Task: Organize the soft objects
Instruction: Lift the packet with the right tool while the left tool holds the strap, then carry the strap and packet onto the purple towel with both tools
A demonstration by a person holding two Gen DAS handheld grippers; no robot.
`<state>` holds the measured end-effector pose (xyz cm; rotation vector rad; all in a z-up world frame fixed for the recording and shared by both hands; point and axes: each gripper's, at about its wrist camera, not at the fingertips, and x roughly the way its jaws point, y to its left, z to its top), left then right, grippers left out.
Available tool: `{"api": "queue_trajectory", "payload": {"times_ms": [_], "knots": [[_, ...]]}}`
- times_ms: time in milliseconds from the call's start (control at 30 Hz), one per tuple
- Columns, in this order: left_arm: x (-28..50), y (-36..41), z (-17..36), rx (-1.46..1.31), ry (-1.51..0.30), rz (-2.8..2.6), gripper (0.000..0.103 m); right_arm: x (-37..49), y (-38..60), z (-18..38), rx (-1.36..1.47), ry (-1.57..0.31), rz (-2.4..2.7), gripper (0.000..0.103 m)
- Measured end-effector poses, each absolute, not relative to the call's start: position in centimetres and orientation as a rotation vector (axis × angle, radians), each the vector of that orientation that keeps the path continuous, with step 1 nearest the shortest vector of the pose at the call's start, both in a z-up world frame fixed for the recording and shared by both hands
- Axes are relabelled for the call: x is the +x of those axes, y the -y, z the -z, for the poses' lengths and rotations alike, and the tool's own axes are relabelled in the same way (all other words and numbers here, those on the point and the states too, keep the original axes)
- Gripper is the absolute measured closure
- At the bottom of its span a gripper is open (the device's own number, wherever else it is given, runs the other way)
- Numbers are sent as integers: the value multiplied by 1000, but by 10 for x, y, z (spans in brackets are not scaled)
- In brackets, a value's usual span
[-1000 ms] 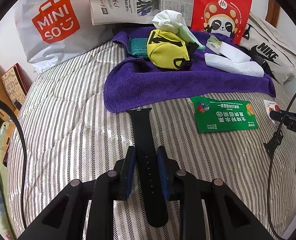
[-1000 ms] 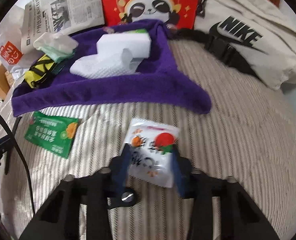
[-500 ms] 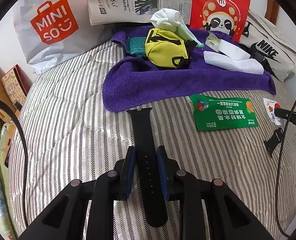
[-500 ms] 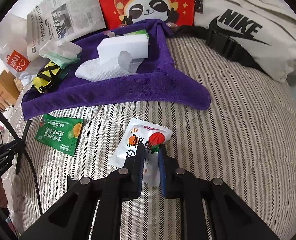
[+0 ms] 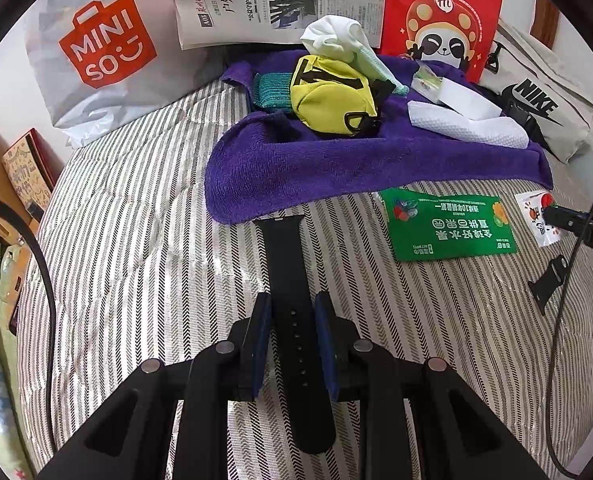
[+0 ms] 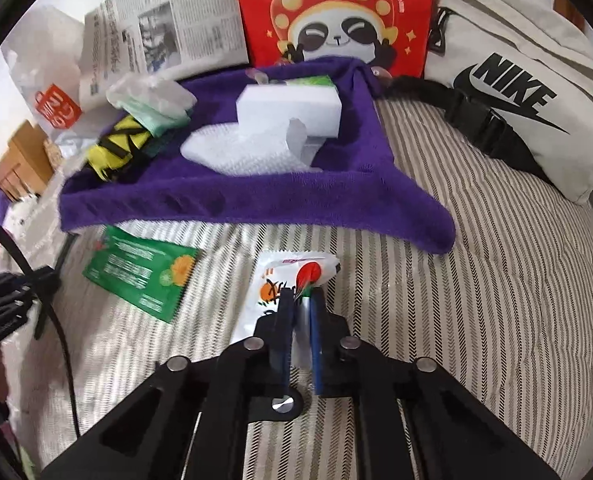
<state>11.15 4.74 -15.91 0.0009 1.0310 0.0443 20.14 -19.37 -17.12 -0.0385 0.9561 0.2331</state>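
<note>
The right gripper (image 6: 299, 308) has just closed its fingers on the white snack packet (image 6: 284, 280). The left gripper (image 5: 293, 320) fingers clamp the black watch strap (image 5: 286, 264) lying on the striped bed (image 5: 136, 240) by the purple towel (image 5: 336, 168), which carries a yellow pouch (image 5: 328, 96).

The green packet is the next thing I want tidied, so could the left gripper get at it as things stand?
Probably not yet: the left gripper is shut on the black watch strap. The green packet lies uncovered on the striped bedcover, nothing on top, so the path looks free once the strap is put down.
</note>
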Motion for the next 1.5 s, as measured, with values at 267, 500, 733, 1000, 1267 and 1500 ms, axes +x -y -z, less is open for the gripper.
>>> {"api": "queue_trajectory", "payload": {"times_ms": [267, 500, 733, 1000, 1267, 1500], "knots": [[103, -55, 157, -52, -1035, 0, 83, 194, 198, 154, -18, -925, -249, 98], [95, -54, 151, -77, -1020, 21, 83, 189, 200, 146, -19, -914, -251, 98], [95, -52, 147, -74, -1017, 19, 83, 187, 199, 141, -21, -909, -264, 98], [94, -49, 136, -76, -995, 42, 83, 184, 193, 130, -36, -887, -279, 98], [95, -45, 114, -78, -958, 63, 83, 187, 186, 117, -32, -871, -309, 98], [108, -40, 97, -74, -930, 70, 83, 199, 182, 107, -31, -860, -328, 98]]}}
